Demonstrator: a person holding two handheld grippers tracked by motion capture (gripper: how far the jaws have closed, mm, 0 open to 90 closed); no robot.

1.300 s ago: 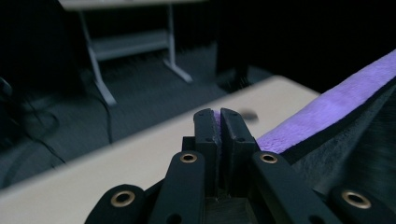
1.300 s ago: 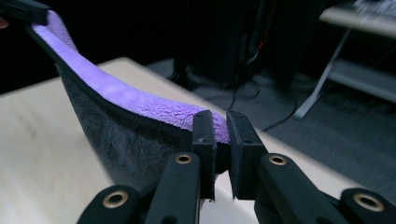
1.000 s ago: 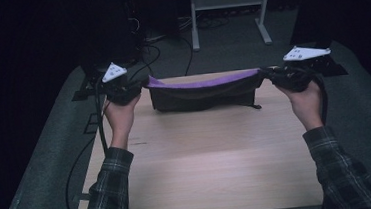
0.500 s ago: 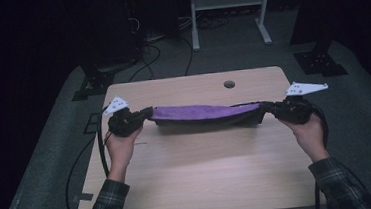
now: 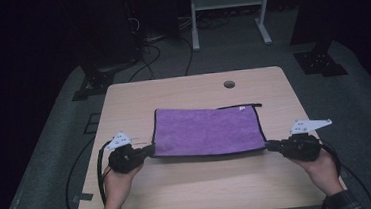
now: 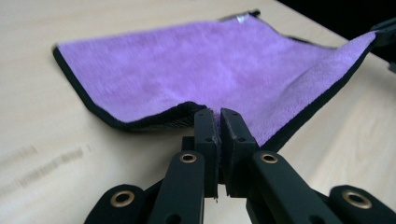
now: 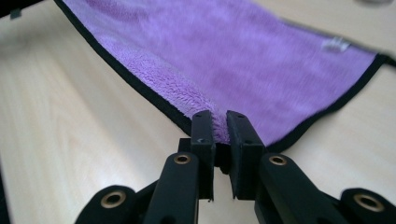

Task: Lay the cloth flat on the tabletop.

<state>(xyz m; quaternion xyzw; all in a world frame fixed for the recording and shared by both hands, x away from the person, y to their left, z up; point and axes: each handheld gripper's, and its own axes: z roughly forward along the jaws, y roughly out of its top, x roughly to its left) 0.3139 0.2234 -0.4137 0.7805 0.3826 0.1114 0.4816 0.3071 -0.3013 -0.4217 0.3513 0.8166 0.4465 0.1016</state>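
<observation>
- Cable (image 5: pixel 99 166) on the far left loops off the back of the left claw, runs over the near-left part of the table (image 5: pixel 190 184) and drops past its edge.
- Left claw (image 5: pixel 149 149) sits low near the front-left of the table, held in the person's left hand (image 5: pixel 115 182), with that grey 3-cornered plate (image 5: pixel 119 140) on top. Jaws are pinched tight on the near-left corner of the purple towel (image 5: pixel 206 130). In the left gripper view the claw (image 6: pixel 216 114) has the black-trimmed corner squeezed right between the 2 jaws, basically no gap.
- Purple towel is spread pretty much flat in the middle of the table, fuzzy side up, black trim all around. Its far edge lies on the wood; the near edge runs straight between the 2 claws. In the left gripper view the towel (image 6: pixel 196 70) looks a bit lifted along the near edge where it's being gripped, the rest lying down.
- Little white tag (image 5: pixel 239 108) sits near the towel's far-right corner; it also shows in the right gripper view (image 7: pixel 334 44).
- Round hole (image 5: pixel 229 84) in the tabletop is just beyond the towel's far edge, toward the right.
- Right claw (image 5: pixel 268 145) mirrors the left one near the front-right, held in the right hand (image 5: pixel 321 166), also clamped, on the near-right corner. The right gripper view shows the claw (image 7: pixel 220 116) with purple pile (image 7: pixel 224 56) bunched between the jaws.
</observation>
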